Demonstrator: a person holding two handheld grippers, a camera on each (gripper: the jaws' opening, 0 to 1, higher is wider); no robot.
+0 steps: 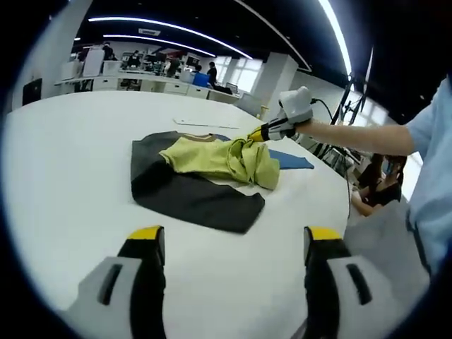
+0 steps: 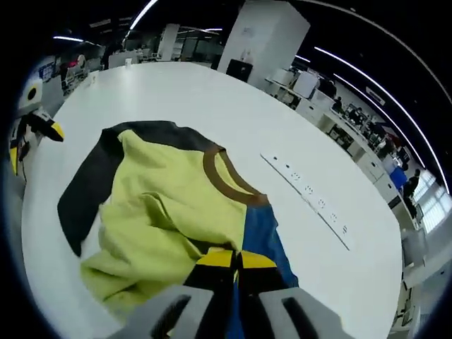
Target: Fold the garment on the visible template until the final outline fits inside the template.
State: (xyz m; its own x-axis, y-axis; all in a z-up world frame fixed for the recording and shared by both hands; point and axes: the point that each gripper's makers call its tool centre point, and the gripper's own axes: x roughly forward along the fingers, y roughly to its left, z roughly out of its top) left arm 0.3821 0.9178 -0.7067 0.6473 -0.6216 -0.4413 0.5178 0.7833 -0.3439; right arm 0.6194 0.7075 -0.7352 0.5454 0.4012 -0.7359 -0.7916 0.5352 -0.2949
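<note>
Garment (image 1: 226, 159): yellow shirt with a brown collar, bunched up on the dark template (image 1: 191, 194) on the white table (image 1: 63, 183) | right gripper (image 2: 236, 260): jaws pinched tight on the garment's edge, by a blue piece (image 2: 258, 229) | left gripper (image 1: 233, 244): jaws wide apart, holding nothing, near the template | power strip (image 2: 304, 199): lies beside the garment

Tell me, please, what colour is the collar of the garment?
Brown: the collar is a brown band on the yellow-green garment, clearest in the right gripper view.
</note>
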